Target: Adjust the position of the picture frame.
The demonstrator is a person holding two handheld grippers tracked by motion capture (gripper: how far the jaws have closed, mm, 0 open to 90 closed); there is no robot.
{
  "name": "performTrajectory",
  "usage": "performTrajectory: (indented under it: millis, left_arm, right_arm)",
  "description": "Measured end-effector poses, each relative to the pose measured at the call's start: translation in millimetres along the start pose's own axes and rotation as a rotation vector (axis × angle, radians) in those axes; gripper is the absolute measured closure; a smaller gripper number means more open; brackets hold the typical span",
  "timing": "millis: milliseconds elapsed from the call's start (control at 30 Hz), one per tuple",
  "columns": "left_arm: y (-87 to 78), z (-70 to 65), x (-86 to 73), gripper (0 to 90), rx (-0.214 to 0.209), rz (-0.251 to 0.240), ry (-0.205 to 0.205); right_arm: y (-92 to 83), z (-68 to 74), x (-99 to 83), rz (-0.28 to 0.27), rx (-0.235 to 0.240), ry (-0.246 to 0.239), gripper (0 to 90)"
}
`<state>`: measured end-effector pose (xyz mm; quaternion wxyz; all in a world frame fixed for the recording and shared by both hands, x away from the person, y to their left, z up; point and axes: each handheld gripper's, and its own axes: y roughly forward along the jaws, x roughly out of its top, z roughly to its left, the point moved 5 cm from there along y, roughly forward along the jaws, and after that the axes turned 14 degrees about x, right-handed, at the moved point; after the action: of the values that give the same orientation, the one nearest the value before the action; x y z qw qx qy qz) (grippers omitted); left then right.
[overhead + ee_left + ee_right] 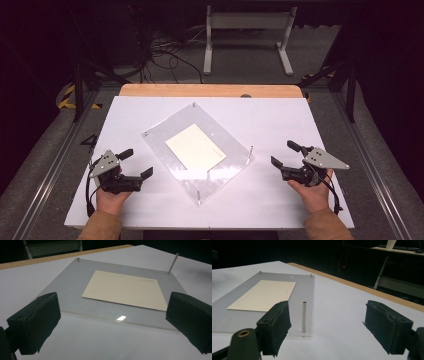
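Note:
A clear acrylic plate point(222, 131) lies turned at an angle in the middle of the white table point(280, 115). A cream card point(195, 147) rests flat on it. Thin metal pins stand at its corners; one tall pin point(304, 316) rises close in front of my right gripper's left jaw. My left gripper point(138, 163) rests open at the plate's left, nothing between its jaws. My right gripper point(282, 153) stands open to the plate's right, also holding nothing. The left gripper view looks over the plate point(67, 285) and card point(125, 288) between wide jaws.
A wooden strip point(210, 90) runs along the table's far edge. Beyond it on the dark floor stand a white metal frame point(247, 35) and loose cables point(165, 55). Bare white table surrounds the plate on all sides.

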<state>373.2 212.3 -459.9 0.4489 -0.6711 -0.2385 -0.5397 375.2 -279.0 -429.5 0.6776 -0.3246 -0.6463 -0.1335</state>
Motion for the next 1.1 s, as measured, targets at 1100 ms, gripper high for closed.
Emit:
performTrajectory:
  millis: [1100]
  left_arm:
    - [-2.2, -0.8, -0.8, 0.0, -0.004, 0.023, -0.018]
  right_arm:
    - [44.5, 52.2, 20.1, 0.094, 0.151, -0.027, 22.9]
